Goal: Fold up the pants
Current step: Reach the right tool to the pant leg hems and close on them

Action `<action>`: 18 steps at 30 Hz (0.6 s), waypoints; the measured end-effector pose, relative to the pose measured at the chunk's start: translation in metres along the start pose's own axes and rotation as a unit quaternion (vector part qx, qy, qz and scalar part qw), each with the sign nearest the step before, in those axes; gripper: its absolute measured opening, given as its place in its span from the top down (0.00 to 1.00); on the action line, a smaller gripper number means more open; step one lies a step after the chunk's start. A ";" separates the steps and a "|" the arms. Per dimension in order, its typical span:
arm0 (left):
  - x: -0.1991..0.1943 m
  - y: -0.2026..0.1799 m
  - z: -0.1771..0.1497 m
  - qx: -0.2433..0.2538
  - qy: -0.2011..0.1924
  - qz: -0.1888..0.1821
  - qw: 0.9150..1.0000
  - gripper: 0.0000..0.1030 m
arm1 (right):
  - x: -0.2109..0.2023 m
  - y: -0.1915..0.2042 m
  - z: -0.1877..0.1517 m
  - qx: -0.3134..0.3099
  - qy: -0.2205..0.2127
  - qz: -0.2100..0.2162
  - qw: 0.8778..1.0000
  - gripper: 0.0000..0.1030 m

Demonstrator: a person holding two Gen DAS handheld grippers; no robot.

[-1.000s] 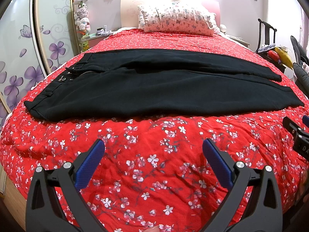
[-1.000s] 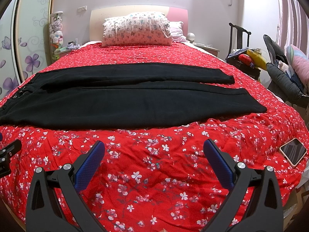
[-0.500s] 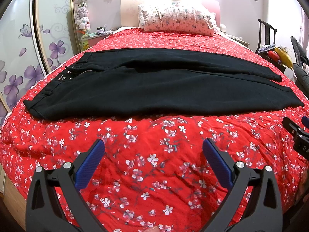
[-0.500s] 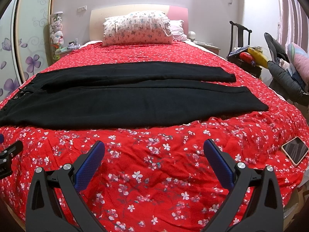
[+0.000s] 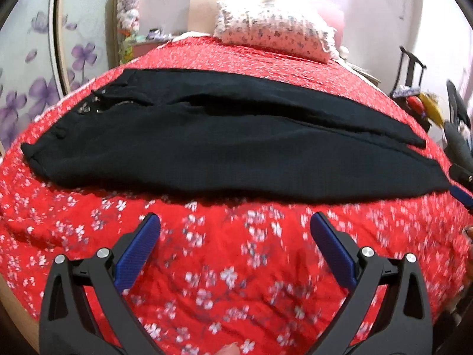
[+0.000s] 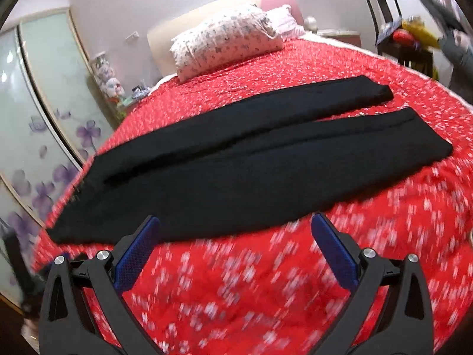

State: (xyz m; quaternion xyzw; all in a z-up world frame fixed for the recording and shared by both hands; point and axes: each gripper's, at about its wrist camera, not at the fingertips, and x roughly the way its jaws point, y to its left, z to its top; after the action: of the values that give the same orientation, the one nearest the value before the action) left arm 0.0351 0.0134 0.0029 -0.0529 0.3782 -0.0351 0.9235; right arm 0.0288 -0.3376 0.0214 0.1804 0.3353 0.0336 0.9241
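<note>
Black pants (image 5: 230, 148) lie flat across a red floral bedspread (image 5: 224, 254), waistband at the left, both legs running to the right. They also show in the right wrist view (image 6: 251, 171). My left gripper (image 5: 235, 230) is open and empty, hovering just short of the pants' near edge around the middle. My right gripper (image 6: 235, 232) is open and empty, at the near edge of the near leg, with the view tilted. The right gripper's tip shows at the right edge of the left wrist view (image 5: 461, 183).
A floral pillow (image 5: 275, 32) lies at the headboard. A wardrobe with purple flower panels (image 5: 35, 68) stands at the left. A dark chair with clutter (image 6: 408, 41) stands at the right of the bed. The bed's wooden edge (image 5: 14, 304) is at lower left.
Both grippers have moved forward toward the pants' near edge. The right wrist view has tilted and swung left, and the phone has left its view. Both views are now motion-blurred.
</note>
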 end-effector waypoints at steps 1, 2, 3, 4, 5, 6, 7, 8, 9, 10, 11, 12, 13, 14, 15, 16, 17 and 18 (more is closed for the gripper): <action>0.003 0.001 0.004 -0.007 0.004 -0.006 1.000 0.02 | 0.002 -0.010 0.013 0.012 0.008 0.007 1.000 0.01; 0.007 0.002 0.009 -0.016 0.009 -0.011 1.000 0.02 | 0.006 -0.022 0.028 0.027 0.017 0.013 0.999 0.01; 0.010 0.003 0.014 -0.022 0.012 -0.013 1.000 0.02 | 0.010 -0.034 0.040 0.039 0.024 0.014 0.999 0.01; 0.015 0.002 0.019 -0.027 0.014 -0.016 0.999 0.02 | 0.014 -0.044 0.051 0.050 0.031 0.012 0.998 0.01; 0.018 0.001 0.024 -0.030 0.014 -0.018 0.999 0.02 | 0.019 -0.052 0.061 0.058 0.036 0.008 0.998 0.01; 0.021 0.001 0.029 -0.032 0.011 -0.021 0.999 0.02 | 0.025 -0.063 0.074 0.065 0.040 -0.001 0.997 0.01; 0.024 -0.001 0.035 -0.033 0.006 -0.022 0.999 0.02 | 0.031 -0.071 0.086 0.066 0.041 -0.010 0.997 0.01; 0.027 -0.003 0.040 -0.032 0.000 -0.020 0.999 0.02 | 0.037 -0.078 0.099 0.062 0.040 -0.025 0.997 0.01; 0.030 -0.007 0.047 -0.029 -0.009 -0.018 0.999 0.02 | 0.043 -0.086 0.112 0.056 0.037 -0.038 0.997 0.01; 0.032 -0.009 0.053 -0.025 -0.016 -0.017 0.999 0.02 | 0.049 -0.093 0.125 0.047 0.033 -0.053 0.997 0.01; 0.035 -0.010 0.057 -0.022 -0.021 -0.016 0.999 0.02 | 0.057 -0.103 0.137 0.039 0.032 -0.065 0.997 0.01; 0.039 -0.013 0.062 -0.016 -0.028 -0.011 0.999 0.02 | 0.066 -0.110 0.150 0.033 0.030 -0.079 0.996 0.01; 0.043 -0.016 0.066 -0.009 -0.032 -0.007 0.999 0.02 | 0.075 -0.119 0.161 0.032 0.030 -0.088 0.995 0.01; 0.047 -0.018 0.069 -0.003 -0.033 -0.005 0.999 0.02 | 0.086 -0.128 0.172 0.037 0.029 -0.095 0.994 0.01; 0.052 -0.021 0.072 0.005 -0.033 -0.001 0.999 0.02 | 0.096 -0.139 0.182 0.042 0.030 -0.099 0.994 0.01; 0.060 -0.025 0.076 0.014 -0.032 0.003 0.999 0.02 | 0.107 -0.149 0.192 0.051 0.029 -0.104 0.993 0.01; 0.064 -0.026 0.078 0.018 -0.033 0.004 0.999 0.02 | 0.116 -0.158 0.200 0.057 0.028 -0.105 0.992 0.01; 0.068 -0.028 0.080 0.023 -0.034 0.004 0.999 0.02 | 0.127 -0.168 0.209 0.064 0.027 -0.109 0.992 0.01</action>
State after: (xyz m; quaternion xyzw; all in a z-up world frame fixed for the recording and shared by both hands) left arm 0.1393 -0.0155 0.0156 -0.0311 0.3457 -0.0382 0.9371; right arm 0.2492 -0.5359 0.0322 0.2003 0.3792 -0.0841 0.8994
